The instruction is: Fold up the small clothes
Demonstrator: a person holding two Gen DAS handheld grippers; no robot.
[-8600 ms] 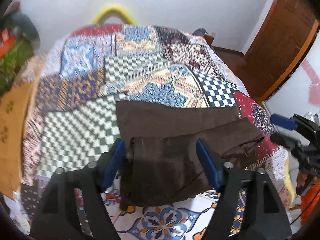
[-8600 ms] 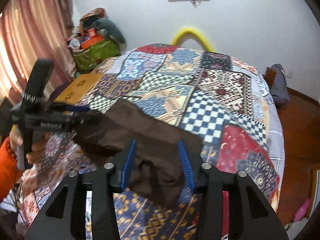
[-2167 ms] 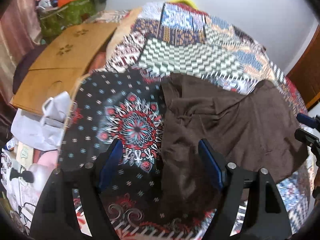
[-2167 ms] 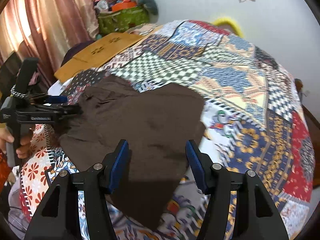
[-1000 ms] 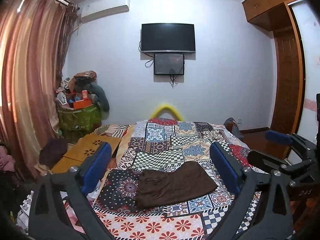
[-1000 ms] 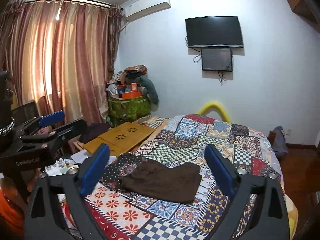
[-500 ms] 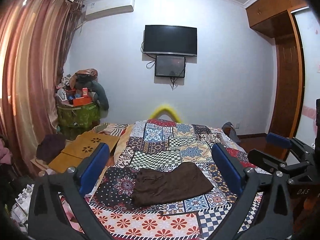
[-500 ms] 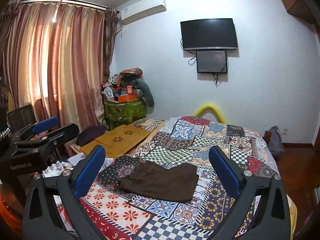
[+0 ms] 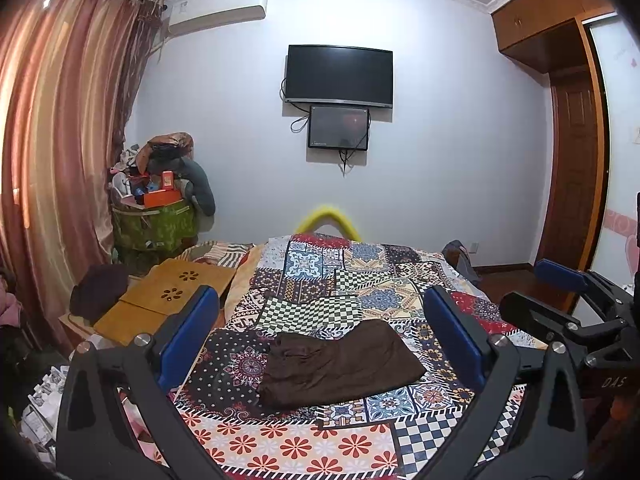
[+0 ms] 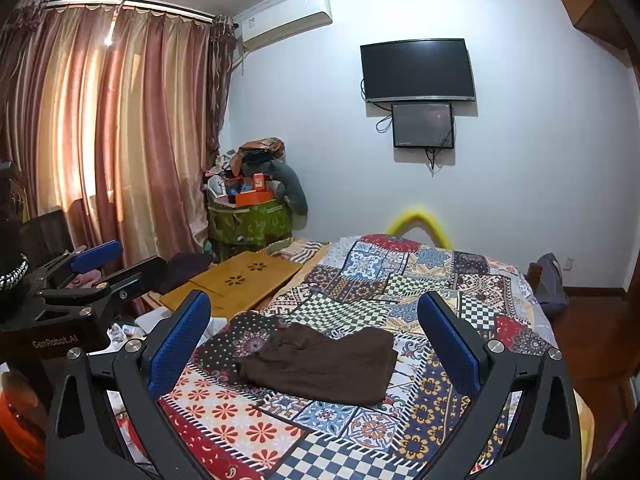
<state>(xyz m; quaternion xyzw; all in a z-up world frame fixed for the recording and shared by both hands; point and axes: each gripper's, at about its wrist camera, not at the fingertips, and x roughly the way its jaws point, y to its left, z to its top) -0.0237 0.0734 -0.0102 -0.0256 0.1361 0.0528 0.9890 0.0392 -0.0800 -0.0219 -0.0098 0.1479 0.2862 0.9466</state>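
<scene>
Both grippers are now hanging well back from the patchwork-quilted bed, the left gripper and right gripper spread wide and empty, having let go of the dark brown folded cloth garment, which is lying flat on the quilt; this fold looks finished.

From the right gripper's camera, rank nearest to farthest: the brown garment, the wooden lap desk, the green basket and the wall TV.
1. brown garment, straight ahead on the bed
2. wooden lap desk, ahead left
3. green basket, left corner
4. wall TV, far wall
</scene>
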